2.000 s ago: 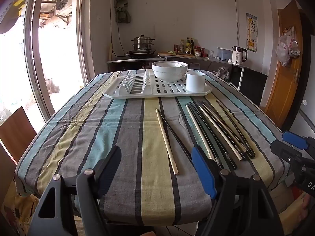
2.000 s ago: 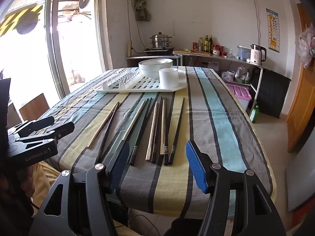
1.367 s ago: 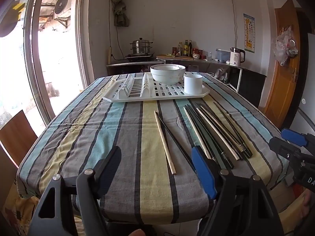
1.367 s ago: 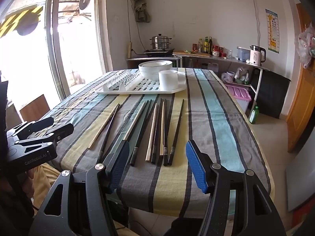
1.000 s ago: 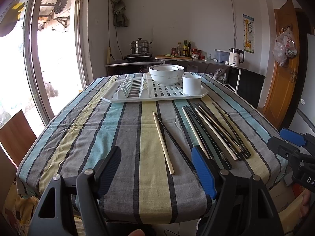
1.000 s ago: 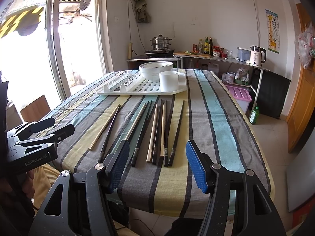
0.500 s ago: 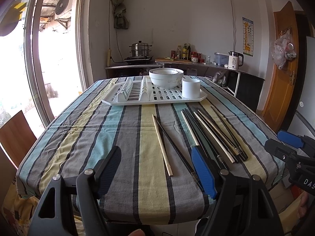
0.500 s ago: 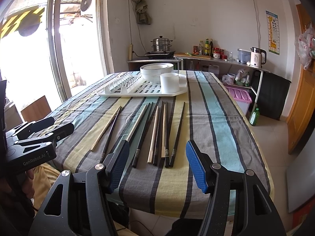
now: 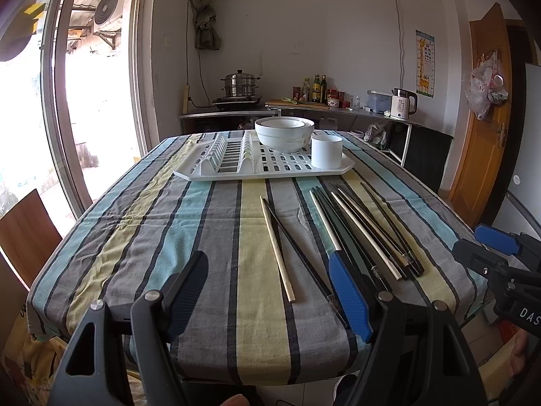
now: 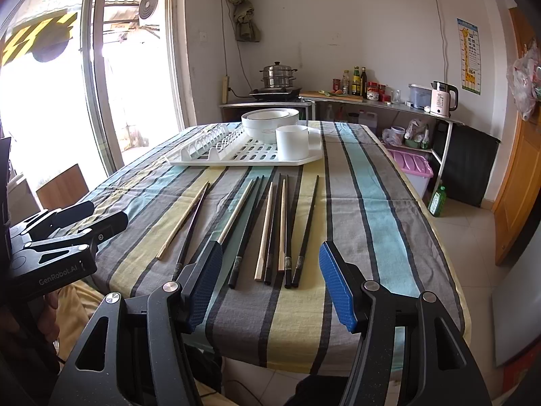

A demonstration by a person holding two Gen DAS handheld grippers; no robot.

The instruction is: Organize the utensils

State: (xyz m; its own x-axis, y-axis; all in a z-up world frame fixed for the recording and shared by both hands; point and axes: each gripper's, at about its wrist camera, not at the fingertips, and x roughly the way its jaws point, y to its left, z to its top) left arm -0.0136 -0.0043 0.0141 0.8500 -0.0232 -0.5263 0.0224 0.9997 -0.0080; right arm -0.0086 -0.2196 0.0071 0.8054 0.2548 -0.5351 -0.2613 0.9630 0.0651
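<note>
While both pairs of fingers stand wide apart and empty, I read the coming move off the right gripper (image 10: pixel 270 284): the main bundle of chopsticks (image 10: pixel 275 230) lies at twelve o'clock from it, near ends just beyond the gap between the blue pads. Their long axes run almost straight away from me, toward the white cup (image 10: pixel 292 142) on the drying rack (image 10: pixel 243 155) at the far end, so I judge the fingers would close across the sticks, not along them. From my left gripper (image 9: pixel 270 291) that same bundle sits off at two o'clock, well apart. Nearer it, at twelve to one o'clock, lies a separate pale chopstick (image 9: pixel 277 247) with a black chopstick (image 9: pixel 297 243) crossing beside it. So the right hand is better placed for the bundle, the left for the stray pair.

Hard to tell: how many black sticks overlap in the bundle, and whether they rest on one another. The left gripper's blue pad hides some near ends, and the table's (image 10: pixel 389 237) near edge is cut off by both grippers.
</note>
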